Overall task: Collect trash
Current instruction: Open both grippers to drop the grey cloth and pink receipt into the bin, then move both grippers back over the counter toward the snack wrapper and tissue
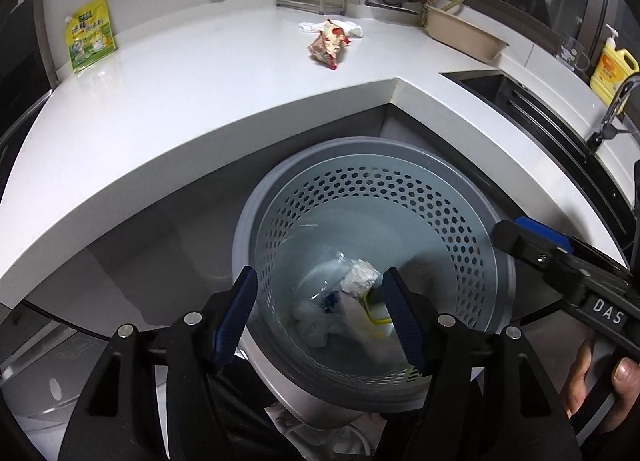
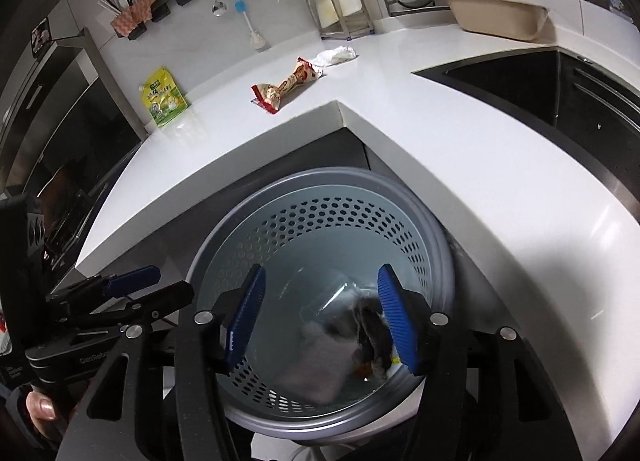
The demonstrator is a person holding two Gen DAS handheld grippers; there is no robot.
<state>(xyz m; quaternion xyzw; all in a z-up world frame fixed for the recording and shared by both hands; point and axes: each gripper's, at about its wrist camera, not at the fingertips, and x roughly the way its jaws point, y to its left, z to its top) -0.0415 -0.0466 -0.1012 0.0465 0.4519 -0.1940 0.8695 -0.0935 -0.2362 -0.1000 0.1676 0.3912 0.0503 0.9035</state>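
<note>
With both my left tool (image 1: 320,315) and right tool (image 2: 320,317) open and empty over the bin (image 1: 460,177), I should lift clear, then reach forward for the crumpled wrapper (image 1: 328,43) and tissue (image 1: 350,28) on the desk (image 1: 200,101).

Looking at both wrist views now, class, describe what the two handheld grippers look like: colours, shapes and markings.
Both the left gripper and the right gripper have black angular plastic frames, silver round bolts, and two fingers faced with ribbed blue pads. Seen from the side, one body bears white letters "DAS", the other "GenRobo".
</note>
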